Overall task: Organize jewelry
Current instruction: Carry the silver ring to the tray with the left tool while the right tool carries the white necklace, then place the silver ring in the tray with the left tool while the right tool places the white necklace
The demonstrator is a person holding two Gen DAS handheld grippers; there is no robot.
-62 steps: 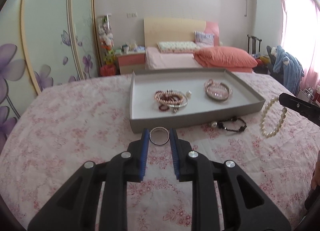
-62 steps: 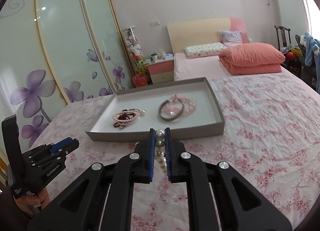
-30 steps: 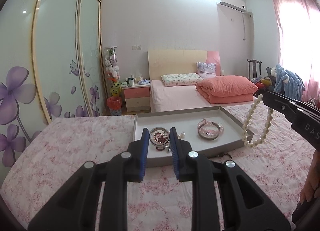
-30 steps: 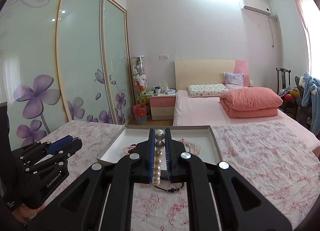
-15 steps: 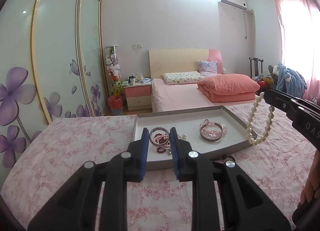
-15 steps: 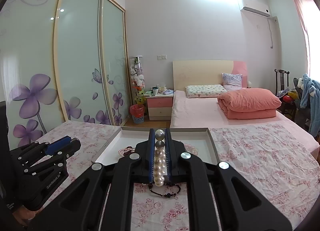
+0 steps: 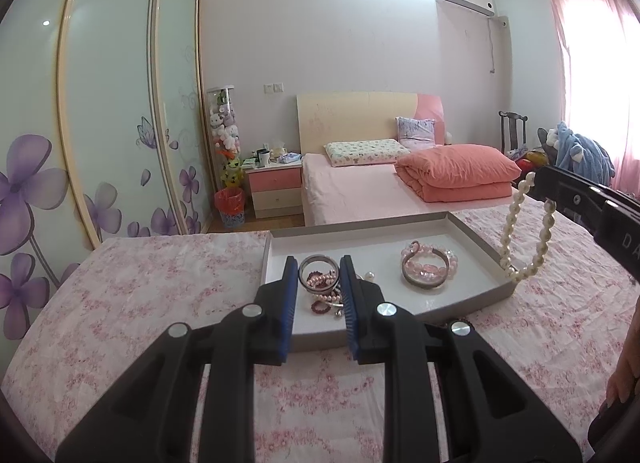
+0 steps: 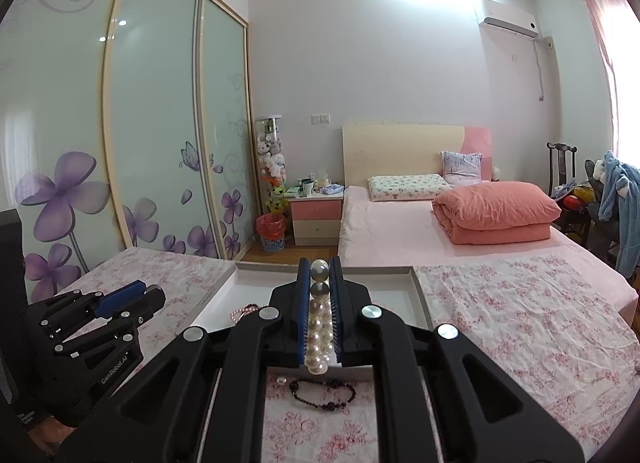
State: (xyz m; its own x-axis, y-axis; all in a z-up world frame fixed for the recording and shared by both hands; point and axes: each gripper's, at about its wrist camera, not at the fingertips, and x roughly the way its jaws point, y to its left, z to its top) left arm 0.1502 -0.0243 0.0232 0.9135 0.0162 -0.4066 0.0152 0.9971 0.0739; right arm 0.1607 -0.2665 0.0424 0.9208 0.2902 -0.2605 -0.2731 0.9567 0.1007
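The silver bangle (image 7: 319,271) stands upright between the blue pads of the left tongs (image 7: 319,277), gripped at its two sides and held in the air over the near left part of the grey tray (image 7: 486,249). Below it in the tray lies a heap of pink and dark red bead bracelets (image 7: 326,297) with a loose pearl (image 7: 369,275) just beside it. Further right in the tray rests a pink bead bracelet (image 7: 429,269) with a metal bangle around it.

The pearl bracelet (image 8: 319,327) is clamped between the pads of the right tongs (image 8: 319,275), its beads lined up along the narrow gap; in the left wrist view its loop (image 7: 524,239) hangs free from those tongs, over the tray's right edge.

On the bed's floral sheet (image 8: 520,315), just in front of the tray's near wall, lies a black bead bracelet (image 8: 322,395), with a small pearl (image 8: 281,381) by its left end. Both sit below the right tongs, apart from them.

Behind are a second bed with a folded coral quilt (image 8: 496,215), a pink nightstand (image 8: 316,221) and a wardrobe with purple flowers (image 8: 64,191).
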